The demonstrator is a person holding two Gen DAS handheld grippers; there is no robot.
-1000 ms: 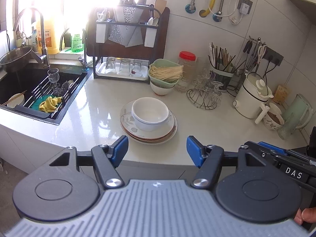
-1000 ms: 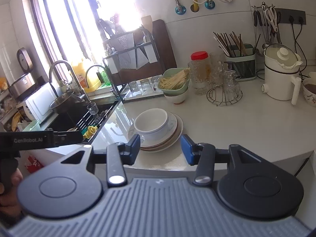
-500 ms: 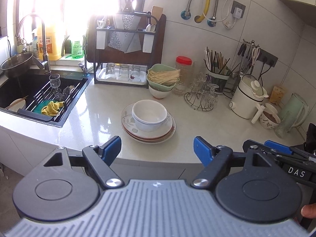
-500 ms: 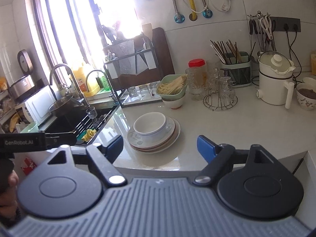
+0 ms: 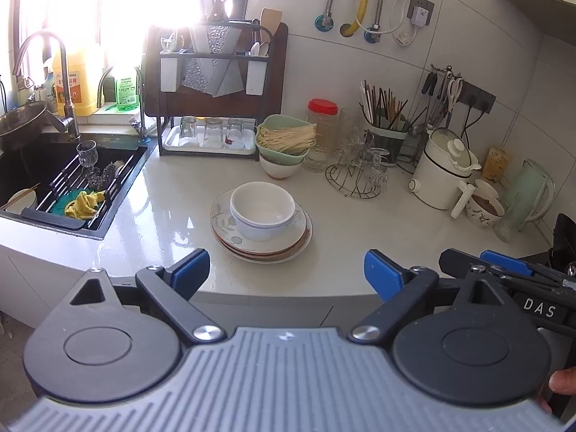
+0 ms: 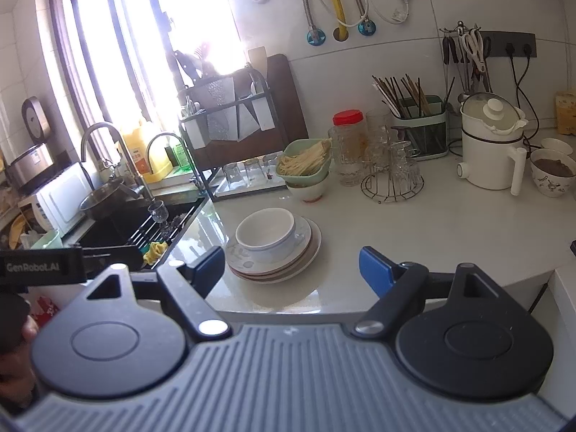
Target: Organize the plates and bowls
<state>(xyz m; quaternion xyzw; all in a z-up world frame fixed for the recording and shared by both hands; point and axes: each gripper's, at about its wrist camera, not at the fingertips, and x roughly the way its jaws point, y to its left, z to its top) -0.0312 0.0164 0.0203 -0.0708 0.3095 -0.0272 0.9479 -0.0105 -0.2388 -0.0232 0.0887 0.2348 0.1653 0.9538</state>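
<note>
A white bowl [image 5: 262,212] [image 6: 266,234] sits on a stack of plates [image 5: 291,248] [image 6: 306,255] in the middle of the pale countertop [image 5: 360,230]. My left gripper [image 5: 286,275] hangs in front of the counter's near edge, short of the stack; its jaws are opening wide with nothing between them. In the right wrist view my right gripper [image 6: 291,270] is open and empty too, also short of the stack. Part of the right gripper [image 5: 504,262] shows at the right edge of the left wrist view.
A black sink [image 5: 54,176] with a drying rack and yellow cloth lies left. Behind the stack stand a green bowl of noodles [image 5: 286,140], a red-lidded jar [image 5: 322,133], a wire glass rack [image 5: 360,176], a chopstick holder [image 5: 385,133] and a white kettle [image 5: 442,172].
Both grippers have opened wider. Both views have drawn back a little from the counter, so the stack looks slightly farther away.
</note>
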